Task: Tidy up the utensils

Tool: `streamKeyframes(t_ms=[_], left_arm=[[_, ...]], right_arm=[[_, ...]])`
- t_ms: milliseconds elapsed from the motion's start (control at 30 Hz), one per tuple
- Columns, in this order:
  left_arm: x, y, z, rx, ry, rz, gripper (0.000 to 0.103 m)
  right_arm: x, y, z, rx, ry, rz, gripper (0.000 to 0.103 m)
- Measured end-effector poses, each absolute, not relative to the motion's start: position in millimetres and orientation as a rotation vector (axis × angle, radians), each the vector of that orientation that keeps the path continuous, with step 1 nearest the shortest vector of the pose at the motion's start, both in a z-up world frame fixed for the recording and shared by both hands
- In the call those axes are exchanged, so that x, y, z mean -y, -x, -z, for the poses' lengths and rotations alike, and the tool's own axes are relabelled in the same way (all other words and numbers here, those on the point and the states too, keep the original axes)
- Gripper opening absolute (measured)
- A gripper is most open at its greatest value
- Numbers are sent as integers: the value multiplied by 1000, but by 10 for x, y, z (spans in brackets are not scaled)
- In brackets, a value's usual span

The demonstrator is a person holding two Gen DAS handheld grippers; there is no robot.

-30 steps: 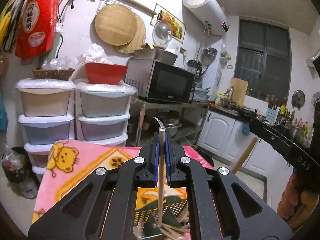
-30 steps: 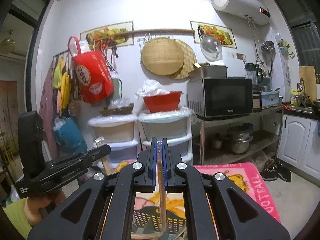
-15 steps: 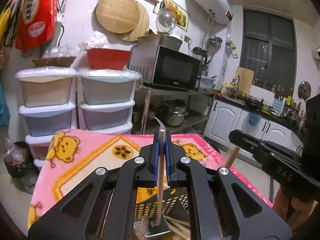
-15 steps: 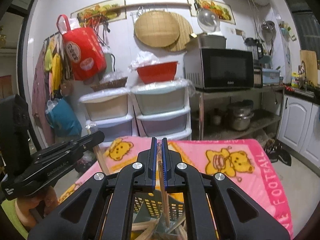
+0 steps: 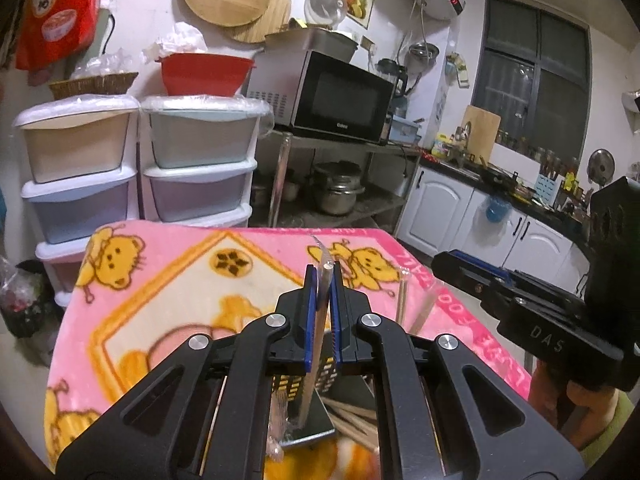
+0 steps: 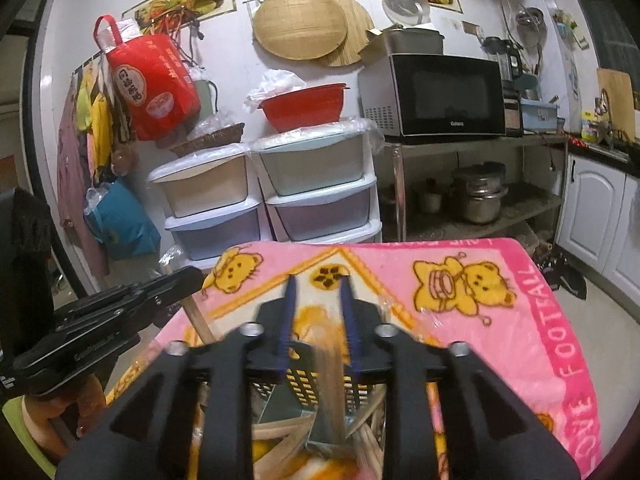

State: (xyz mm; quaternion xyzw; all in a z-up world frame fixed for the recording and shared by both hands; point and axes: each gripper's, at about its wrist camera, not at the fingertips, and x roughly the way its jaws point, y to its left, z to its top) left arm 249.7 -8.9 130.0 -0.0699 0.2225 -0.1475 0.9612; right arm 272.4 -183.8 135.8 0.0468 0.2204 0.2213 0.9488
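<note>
Black slotted basket (image 5: 326, 374) low centre on pink bear blanket (image 5: 168, 292); loose wooden chopsticks (image 5: 352, 420) heaped in and around it. Left gripper (image 5: 322, 312) clamped on upright wrapped chopstick (image 5: 316, 344), lower end in basket. Right gripper (image 6: 318, 320) spread wide; blurred stick (image 6: 332, 384) between jaws, contact unclear. Blanket bare toward 12 o'clock; far edge near storage drawers (image 5: 140, 176).

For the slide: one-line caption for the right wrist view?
Right gripper, jaws open, releasing a blurred wooden chopstick into the black slotted utensil basket on the pink bear blanket.
</note>
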Motion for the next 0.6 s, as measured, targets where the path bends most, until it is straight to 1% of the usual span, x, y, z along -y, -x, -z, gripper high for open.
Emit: streamKeyframes(t_ms=[33, 67, 100, 167, 233, 267, 300, 333, 367, 400, 467, 500, 567, 600], left_arm=[[89, -2491, -1290, -454, 141, 300, 6], [88, -2484, -1282, -459, 143, 300, 12], [82, -2473, -1274, -464, 147, 302, 22], [66, -2443, -1277, -465, 155, 304, 36], [52, -2413, -1281, -466, 159, 305, 38], [45, -2401, -1282, -468, 163, 304, 42], [27, -2383, -1288, -473, 170, 303, 48], [9, -2369, -1292, -477, 180, 305, 51], [-12, -2353, -1298, -479, 189, 305, 57], [-25, -2327, -1309, -477, 190, 298, 61], [-48, -2259, -1336, -465, 181, 284, 74], [-55, -2223, -1346, -461, 183, 284, 82], [-93, -2155, -1363, -460, 198, 286, 91], [-106, -2139, -1367, -461, 202, 283, 92]], right_arm=[[1847, -2716, -1351, -451, -94, -447, 27], [1862, -2709, -1349, -453, -93, -447, 28], [1879, -2695, -1343, -456, -93, -447, 31], [1910, -2670, -1337, -456, -94, -445, 36], [1941, -2634, -1332, -458, -89, -440, 38], [1953, -2622, -1330, -460, -87, -439, 40], [1969, -2601, -1328, -463, -86, -437, 42], [1985, -2579, -1325, -464, -83, -436, 42], [2002, -2557, -1320, -464, -81, -435, 45], [2019, -2529, -1317, -464, -79, -431, 47], [2041, -2486, -1315, -464, -76, -427, 50], [2062, -2445, -1311, -462, -75, -424, 50], [2085, -2387, -1304, -463, -73, -424, 53], [2094, -2358, -1301, -462, -72, -424, 56]])
